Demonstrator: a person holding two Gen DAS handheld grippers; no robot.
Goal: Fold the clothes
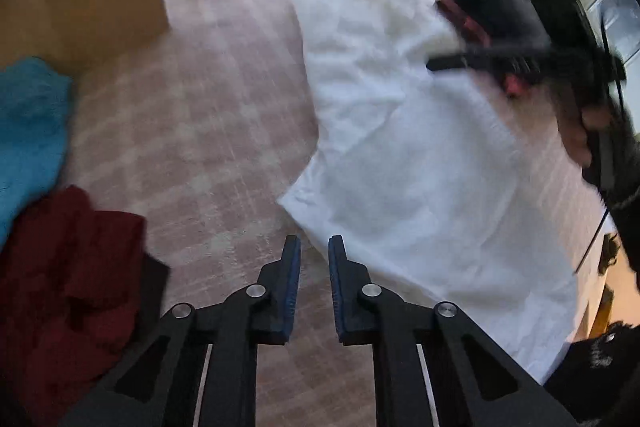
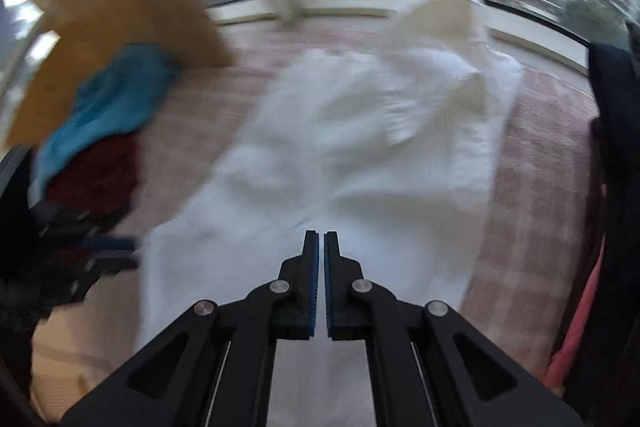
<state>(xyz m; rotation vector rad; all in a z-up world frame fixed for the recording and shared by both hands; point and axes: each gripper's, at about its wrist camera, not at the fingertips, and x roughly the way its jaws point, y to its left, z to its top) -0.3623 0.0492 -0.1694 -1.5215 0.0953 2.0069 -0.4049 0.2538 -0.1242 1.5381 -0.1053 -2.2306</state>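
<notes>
Here, no brand, label or writing can be read; both views are blurred. At the far left a blue cloth (image 1: 28, 119) lies above a dark red cloth (image 1: 76, 275) on the checked pink surface (image 1: 208, 115). The left tool (image 1: 314, 247) hangs over that surface just beside the white garment (image 1: 400, 155), its jaws slightly apart with nothing between them. The right tool (image 2: 321, 239) is above the white garment's near end, jaws pressed together and gripping nothing.
</notes>
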